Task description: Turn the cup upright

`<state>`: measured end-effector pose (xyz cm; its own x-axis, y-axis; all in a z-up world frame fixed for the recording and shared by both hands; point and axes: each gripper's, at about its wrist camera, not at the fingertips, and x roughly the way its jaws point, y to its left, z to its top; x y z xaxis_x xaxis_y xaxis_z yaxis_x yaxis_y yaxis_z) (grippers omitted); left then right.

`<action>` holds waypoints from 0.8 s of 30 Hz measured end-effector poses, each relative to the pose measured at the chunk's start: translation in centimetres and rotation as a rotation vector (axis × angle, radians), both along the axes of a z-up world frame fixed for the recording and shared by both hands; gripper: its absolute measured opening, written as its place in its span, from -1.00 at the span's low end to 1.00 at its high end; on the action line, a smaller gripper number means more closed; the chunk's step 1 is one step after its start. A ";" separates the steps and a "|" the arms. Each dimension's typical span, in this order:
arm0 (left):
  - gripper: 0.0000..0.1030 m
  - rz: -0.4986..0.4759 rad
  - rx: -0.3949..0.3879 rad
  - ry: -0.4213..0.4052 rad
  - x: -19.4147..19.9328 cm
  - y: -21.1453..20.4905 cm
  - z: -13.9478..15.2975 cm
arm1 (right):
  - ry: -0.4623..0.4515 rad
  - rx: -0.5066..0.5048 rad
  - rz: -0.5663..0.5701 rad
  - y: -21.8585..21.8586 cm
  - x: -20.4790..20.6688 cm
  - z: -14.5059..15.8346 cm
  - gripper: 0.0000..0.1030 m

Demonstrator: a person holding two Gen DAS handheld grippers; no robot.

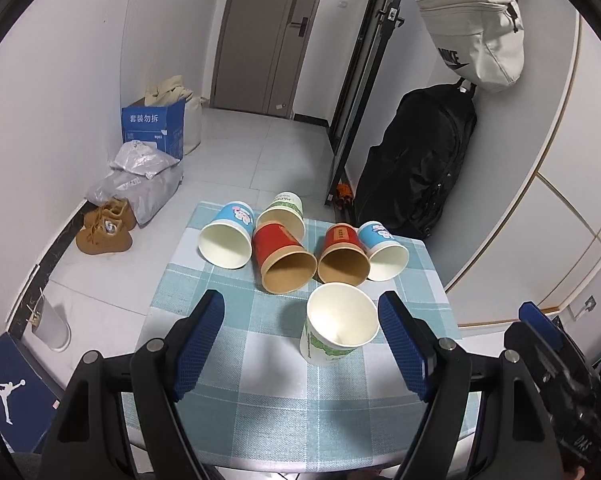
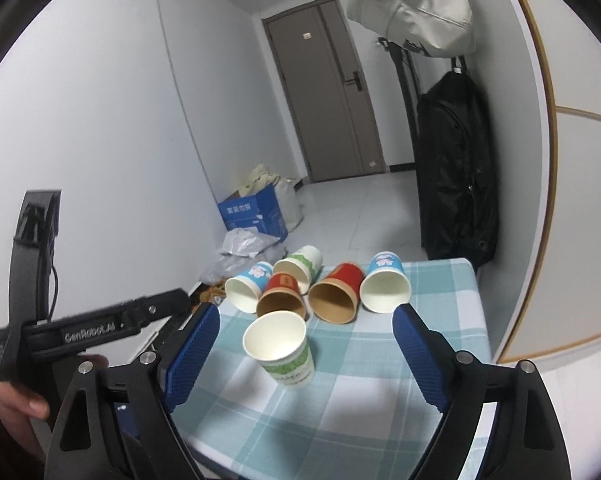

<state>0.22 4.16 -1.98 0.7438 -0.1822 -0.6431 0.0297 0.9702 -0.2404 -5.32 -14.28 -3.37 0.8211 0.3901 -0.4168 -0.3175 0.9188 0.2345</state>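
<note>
A small table (image 1: 236, 400) in a teal checked cloth is carrying six paper cups: one green-printed cup (image 1: 336, 326) standing upright, five lying tipped in a row at its 12 o'clock (image 1: 288, 258).

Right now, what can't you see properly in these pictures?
- Far green-and-white cup: both views, red cup hides its mouth.
- Words on the upright green-and-white cup: too blurred, both views.
- Table near edge: left gripper and right gripper cover it.
- Person's hand: right wrist view, cut off at the edge.
</note>
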 end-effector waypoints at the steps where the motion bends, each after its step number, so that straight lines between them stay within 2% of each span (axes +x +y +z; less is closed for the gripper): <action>1: 0.47 -0.006 -0.001 0.005 0.0 -0.1 0.0 | -0.006 -0.007 0.003 0.1 -0.2 0.0 0.73; 24: 0.47 -0.009 0.016 0.012 -0.4 -0.9 -0.6 | 0.015 0.022 -0.022 -0.8 -0.4 -1.3 0.80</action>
<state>-0.15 3.22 -2.56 0.7341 -0.1786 -0.6551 0.0356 0.9736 -0.2255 -5.76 -15.11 -4.63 0.8231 0.3816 -0.4205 -0.2939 0.9199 0.2594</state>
